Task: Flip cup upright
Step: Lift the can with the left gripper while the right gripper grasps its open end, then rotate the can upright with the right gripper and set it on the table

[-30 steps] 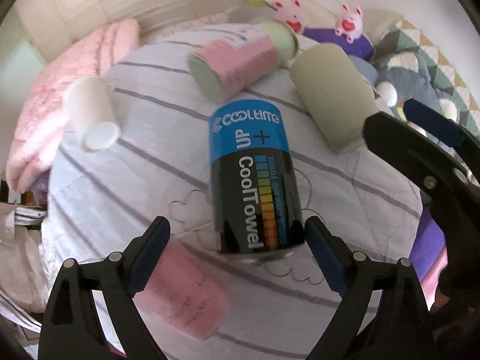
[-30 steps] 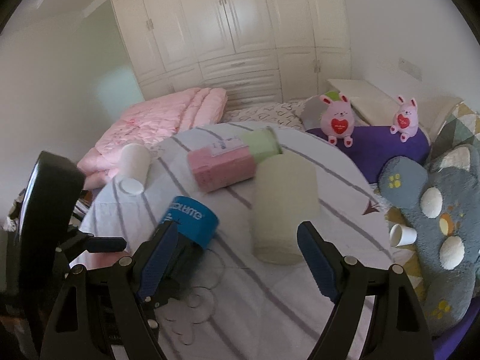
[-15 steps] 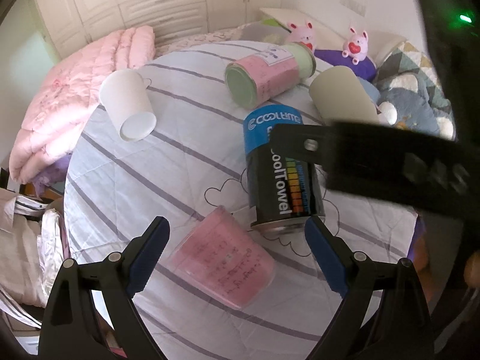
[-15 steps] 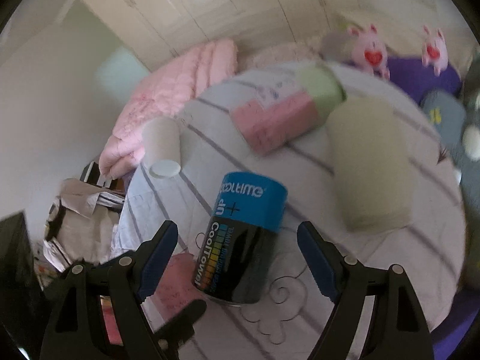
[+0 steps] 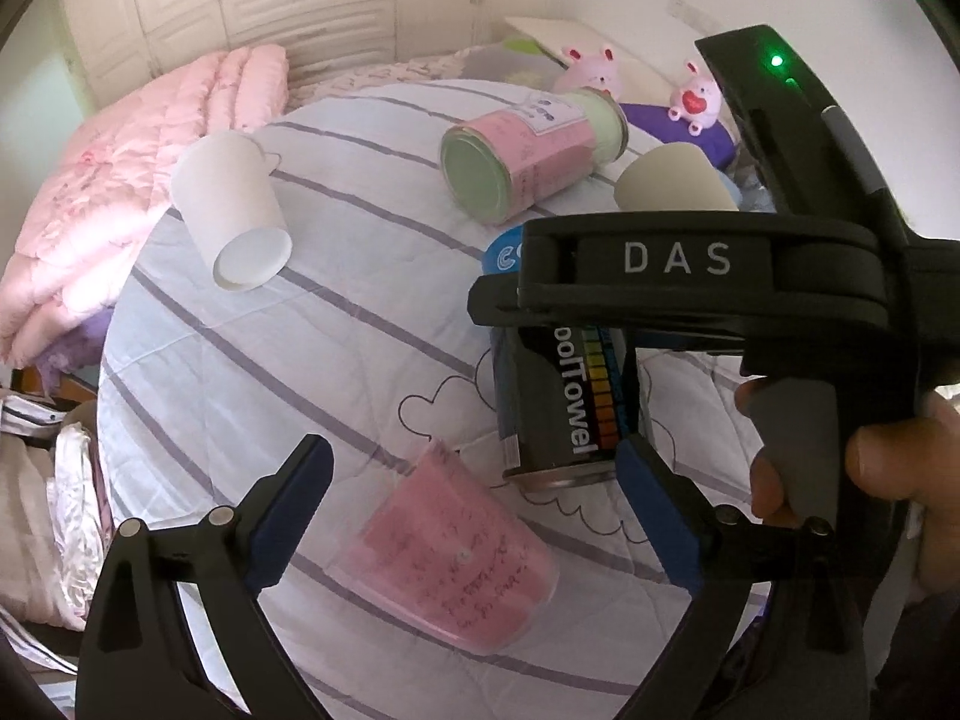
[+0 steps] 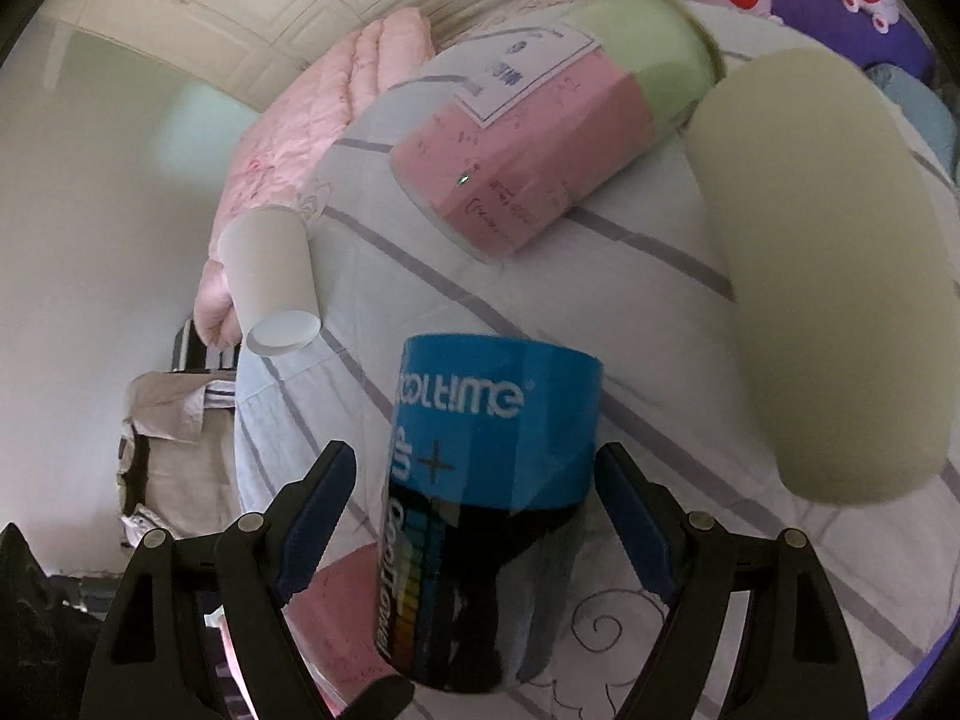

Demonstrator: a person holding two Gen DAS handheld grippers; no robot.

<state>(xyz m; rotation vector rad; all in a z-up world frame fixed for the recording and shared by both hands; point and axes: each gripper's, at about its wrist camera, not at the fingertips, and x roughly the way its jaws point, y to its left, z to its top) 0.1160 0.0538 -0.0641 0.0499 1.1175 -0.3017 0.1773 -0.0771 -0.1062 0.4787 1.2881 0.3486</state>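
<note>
The right gripper (image 6: 474,522) has moved in since half a second ago; its wide-open fingers (image 6: 318,504) now flank the blue-and-black cup (image 6: 480,516), which lies on the striped tabletop (image 5: 252,372). The left gripper (image 5: 474,516), fingers wide, has drawn back above it. Six containers: one white cup (image 5: 231,216), one pink cup (image 5: 456,564), one beige cup (image 6: 828,276), one pink-green can (image 5: 522,156).

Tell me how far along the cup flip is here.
Nothing is upright yet. The right tongs are open astride the CoolTowel can, which lies on its side on the quilt. Closing and standing it up remain. The left tongs are open, idle.
</note>
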